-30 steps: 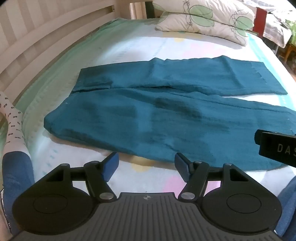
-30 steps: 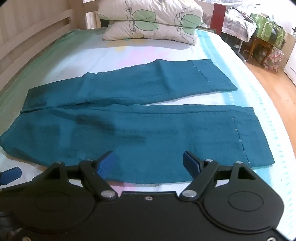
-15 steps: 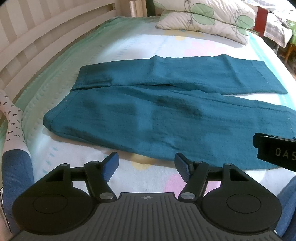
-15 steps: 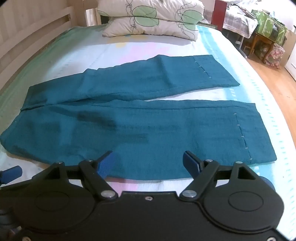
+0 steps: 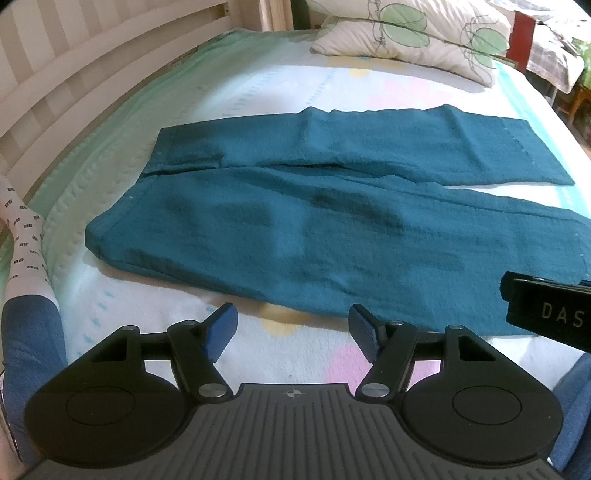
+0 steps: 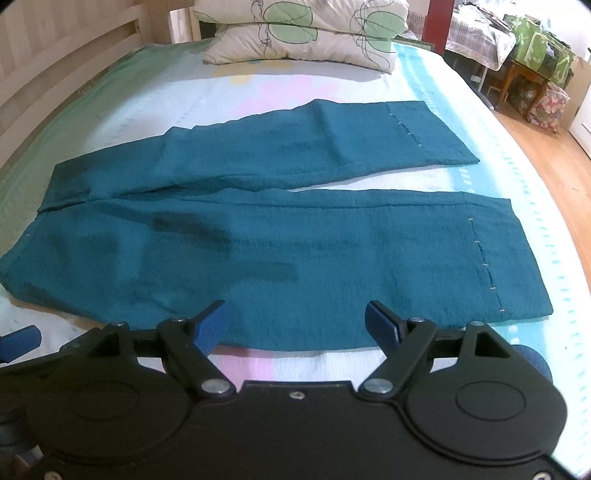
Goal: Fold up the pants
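Pants (image 5: 332,229) laid out flat on the bed (image 5: 229,96), teal fabric, waistband off to the left and 2 legs running out to the right, unfolded. The far leg angles away toward the pillows (image 6: 303,33), the near leg runs along the near side of the bed, and a narrow wedge of pale sheet shows between the hems. White stitch marks cross each leg near its hem, clear in the right wrist view.

Left gripper (image 5: 293,328) hangs over the sheet just short of the near edge of the pants, toward the waistband end, jaws spread wide with nothing between the blue pads (image 5: 221,330). Right gripper (image 6: 295,325) is over the near edge of the near leg, further toward the hem; its jaws are spread wide too, fabric visible in the gap but the pads are not pinching it.

At the left edge of the left wrist view, a person's leg (image 5: 26,295) in blue fabric with a white patterned sock rests against the bed. A slatted wooden bed frame (image 5: 74,74) runs along the far left. Wooden floor (image 6: 546,155) and a small side table (image 6: 524,77) lie off to the far right
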`<state>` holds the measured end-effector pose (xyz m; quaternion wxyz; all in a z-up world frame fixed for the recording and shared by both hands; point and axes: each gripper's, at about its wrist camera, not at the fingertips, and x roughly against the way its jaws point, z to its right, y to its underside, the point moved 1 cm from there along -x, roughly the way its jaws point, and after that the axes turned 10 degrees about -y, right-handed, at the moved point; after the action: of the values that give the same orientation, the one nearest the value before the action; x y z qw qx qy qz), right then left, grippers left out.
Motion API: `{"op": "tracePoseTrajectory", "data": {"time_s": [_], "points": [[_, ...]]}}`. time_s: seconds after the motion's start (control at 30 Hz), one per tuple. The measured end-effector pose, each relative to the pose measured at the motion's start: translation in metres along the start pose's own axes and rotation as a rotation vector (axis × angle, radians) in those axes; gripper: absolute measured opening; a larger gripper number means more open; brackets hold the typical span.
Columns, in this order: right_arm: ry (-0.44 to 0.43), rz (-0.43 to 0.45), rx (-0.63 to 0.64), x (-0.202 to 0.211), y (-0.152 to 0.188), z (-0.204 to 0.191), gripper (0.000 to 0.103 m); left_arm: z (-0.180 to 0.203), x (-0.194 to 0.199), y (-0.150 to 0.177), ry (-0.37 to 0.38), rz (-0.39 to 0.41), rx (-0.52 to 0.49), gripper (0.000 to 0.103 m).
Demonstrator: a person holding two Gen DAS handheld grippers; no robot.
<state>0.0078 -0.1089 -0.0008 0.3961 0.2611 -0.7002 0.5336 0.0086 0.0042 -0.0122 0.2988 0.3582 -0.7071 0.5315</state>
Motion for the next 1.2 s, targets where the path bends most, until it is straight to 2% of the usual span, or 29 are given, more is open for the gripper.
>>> {"op": "tracePoseTrajectory", "data": {"time_s": [1.2], "points": [[-0.012, -0.04, 0.001, -0.011, 0.001, -0.003, 0.082, 0.002, -0.009, -0.001, 0.01, -0.036, -0.007, 0.066]]}}
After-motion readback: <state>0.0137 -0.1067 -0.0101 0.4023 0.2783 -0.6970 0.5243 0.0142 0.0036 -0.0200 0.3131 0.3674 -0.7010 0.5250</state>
